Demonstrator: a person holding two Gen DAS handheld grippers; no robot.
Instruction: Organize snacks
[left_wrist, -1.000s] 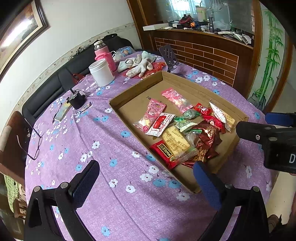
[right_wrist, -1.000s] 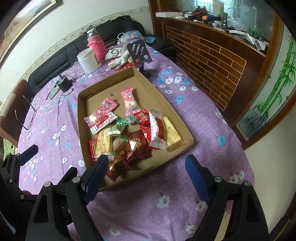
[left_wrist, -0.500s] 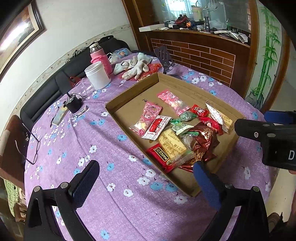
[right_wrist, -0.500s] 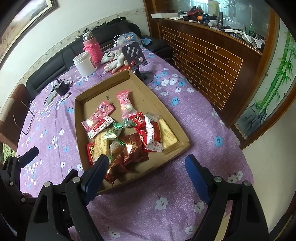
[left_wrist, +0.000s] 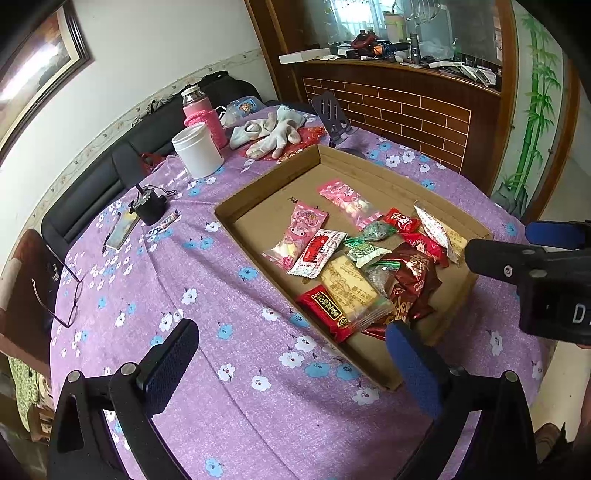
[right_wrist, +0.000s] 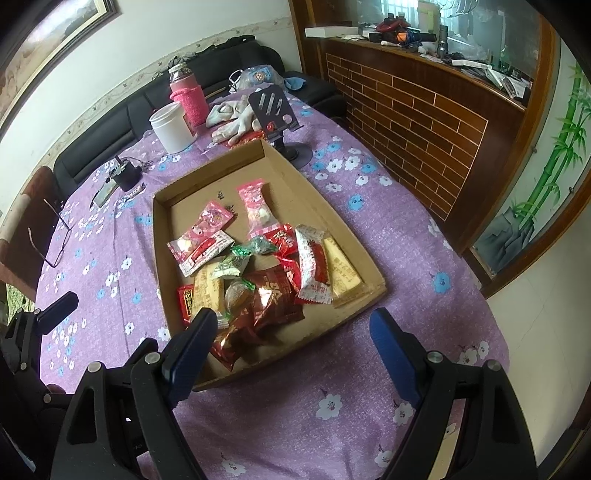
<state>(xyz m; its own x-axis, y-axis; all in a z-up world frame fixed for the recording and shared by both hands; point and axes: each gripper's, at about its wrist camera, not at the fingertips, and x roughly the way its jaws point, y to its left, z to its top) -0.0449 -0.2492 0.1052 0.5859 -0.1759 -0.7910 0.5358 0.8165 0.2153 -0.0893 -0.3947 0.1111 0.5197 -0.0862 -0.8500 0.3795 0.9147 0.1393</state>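
A shallow cardboard tray (left_wrist: 269, 181) (right_wrist: 303, 192) lies on the purple flowered tablecloth. It holds several wrapped snacks: two pink packets (left_wrist: 306, 229) (right_wrist: 256, 206), a red-and-white packet (left_wrist: 317, 251), green candies (left_wrist: 365, 251), a yellow biscuit pack (left_wrist: 347, 280) and brown foil bags (left_wrist: 413, 273) (right_wrist: 273, 295). My left gripper (left_wrist: 290, 332) hovers open over the tray's near left edge, holding nothing. Over the tray's near end, my right gripper (right_wrist: 293, 321) is open and holds nothing. Each gripper also shows in the other's view: right gripper (left_wrist: 535, 258), left gripper (right_wrist: 55, 306).
Behind the tray stand a white jar (left_wrist: 197, 153), a pink bottle (left_wrist: 203, 110), grey gloves (left_wrist: 269, 133) and a black phone stand (right_wrist: 273, 110). Glasses (left_wrist: 62, 288) and a small black device (left_wrist: 149, 206) lie at the left. A brick-faced counter (left_wrist: 406, 107) rises at the right.
Both views drift only slightly. The grippers stay open and the snacks have not moved.
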